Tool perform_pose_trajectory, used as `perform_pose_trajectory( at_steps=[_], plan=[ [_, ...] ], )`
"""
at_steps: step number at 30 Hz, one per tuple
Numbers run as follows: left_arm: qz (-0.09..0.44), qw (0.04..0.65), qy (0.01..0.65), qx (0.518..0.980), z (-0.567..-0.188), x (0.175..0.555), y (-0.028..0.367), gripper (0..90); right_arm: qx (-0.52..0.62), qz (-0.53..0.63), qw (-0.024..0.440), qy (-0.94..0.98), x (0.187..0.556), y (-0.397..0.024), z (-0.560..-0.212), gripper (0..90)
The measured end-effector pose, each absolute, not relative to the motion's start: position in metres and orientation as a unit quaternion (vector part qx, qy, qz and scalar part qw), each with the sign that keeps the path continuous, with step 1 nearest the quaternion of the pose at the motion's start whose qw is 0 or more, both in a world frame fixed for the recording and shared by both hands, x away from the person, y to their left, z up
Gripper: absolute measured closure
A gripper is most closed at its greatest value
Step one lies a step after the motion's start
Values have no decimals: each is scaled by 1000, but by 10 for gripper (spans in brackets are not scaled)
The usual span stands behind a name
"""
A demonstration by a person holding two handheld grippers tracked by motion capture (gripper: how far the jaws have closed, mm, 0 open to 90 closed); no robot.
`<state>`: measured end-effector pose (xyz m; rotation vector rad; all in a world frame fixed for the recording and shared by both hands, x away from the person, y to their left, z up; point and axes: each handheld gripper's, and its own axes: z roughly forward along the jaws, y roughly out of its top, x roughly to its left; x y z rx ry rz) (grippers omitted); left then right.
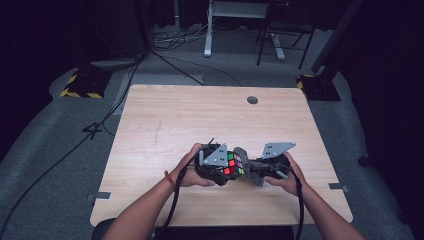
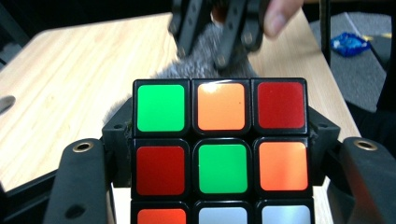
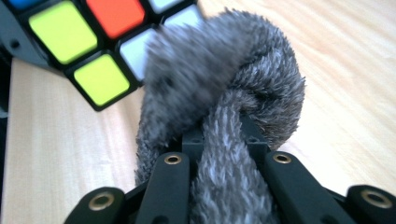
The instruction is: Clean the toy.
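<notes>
Wiping the Rubik's cube (image 1: pixel 233 164) with a grey fuzzy cloth (image 1: pixel 246 159) looks like the step in hand. Left gripper (image 1: pixel 220 167) is clamped on the cube, jaws pressing its two side faces; in the left gripper view the cube (image 2: pixel 222 149) sits square between them, green centre facing the camera. Right gripper (image 1: pixel 260 167) is closed on a bunched wad of the cloth (image 3: pixel 224 116), which bulges out ahead of its jaws and touches the cube's corner (image 3: pixel 93 51) just up and left of them.

To do it well:
- Keep the left clamp firm; any slip lets the layers twist or the cube rotate out.
- Lead with the cloth bulge, not the jaw tips. Hard plastic is close behind the fuzz.
- Stroke along a face, away from the left jaws, so the cloth doesn't snag on them.
- Side faces under the left jaws can't be reached without a re-grip, I'd judge.

Room: both grippers hover close together over the near half of the desk (image 1: pixel 200 115). Wide bare surface lies ahead of them and to both sides. Near edge is just behind the hands, so keep strokes forward or sideways. Trailing cables hang off that edge; watch for drag.
</notes>
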<state>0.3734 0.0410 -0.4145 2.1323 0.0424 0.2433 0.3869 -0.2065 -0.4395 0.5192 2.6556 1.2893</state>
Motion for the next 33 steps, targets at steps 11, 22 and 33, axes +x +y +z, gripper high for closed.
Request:
perform_pose_trajectory(
  at_steps=[11,22,33],
  plan=[
    [85,491,28,867,-418,379,48,331,160,472,50,865,381,-208,-430,778],
    [97,465,43,879,-421,381,46,333,150,469,103,864,372,-210,-416,778],
    [81,422,26,902,-437,378,21,334,114,493,102,856,356,-197,-403,777]
  ],
)
